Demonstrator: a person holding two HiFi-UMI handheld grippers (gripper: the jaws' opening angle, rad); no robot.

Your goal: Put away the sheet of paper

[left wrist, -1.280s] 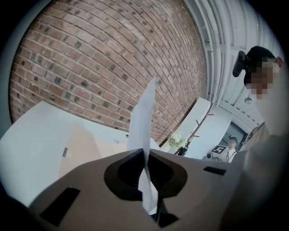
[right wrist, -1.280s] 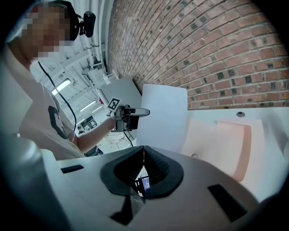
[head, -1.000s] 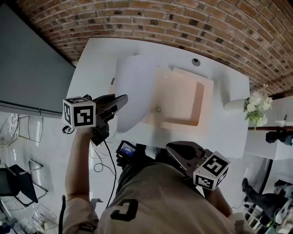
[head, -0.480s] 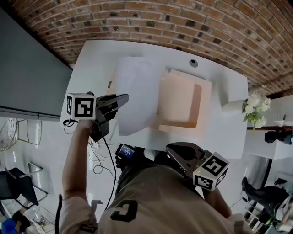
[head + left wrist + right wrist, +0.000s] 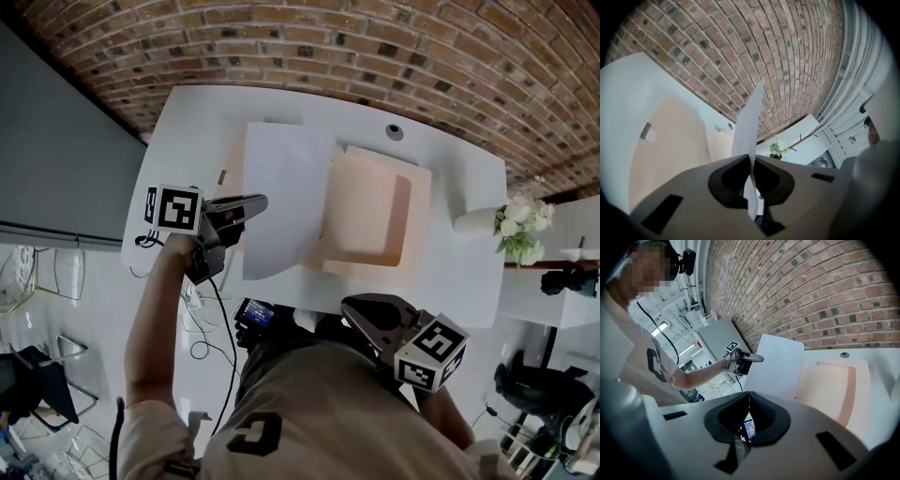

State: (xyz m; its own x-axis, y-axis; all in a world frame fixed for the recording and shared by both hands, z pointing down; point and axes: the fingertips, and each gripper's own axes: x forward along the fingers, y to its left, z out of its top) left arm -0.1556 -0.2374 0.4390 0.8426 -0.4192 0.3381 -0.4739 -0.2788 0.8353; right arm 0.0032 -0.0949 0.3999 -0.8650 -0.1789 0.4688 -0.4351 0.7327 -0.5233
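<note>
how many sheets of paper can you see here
1: a white sheet of paper, pinched at its edge by the left gripper, over the white table beside the peach folder. More may be hidden inside that folder.

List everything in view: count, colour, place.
sheet of paper: 1, white, held up over the table's left part
folder: 1, peach, open on the table, right of the sheet
table: 1, white, against the wall
flowers: 1 bunch, white, at the table's right end
brick wall: 1, red-brown, behind the table
left gripper: 1, grey, shut on the sheet's edge
right gripper: 1, grey, shut and empty, near the person's waist
</note>
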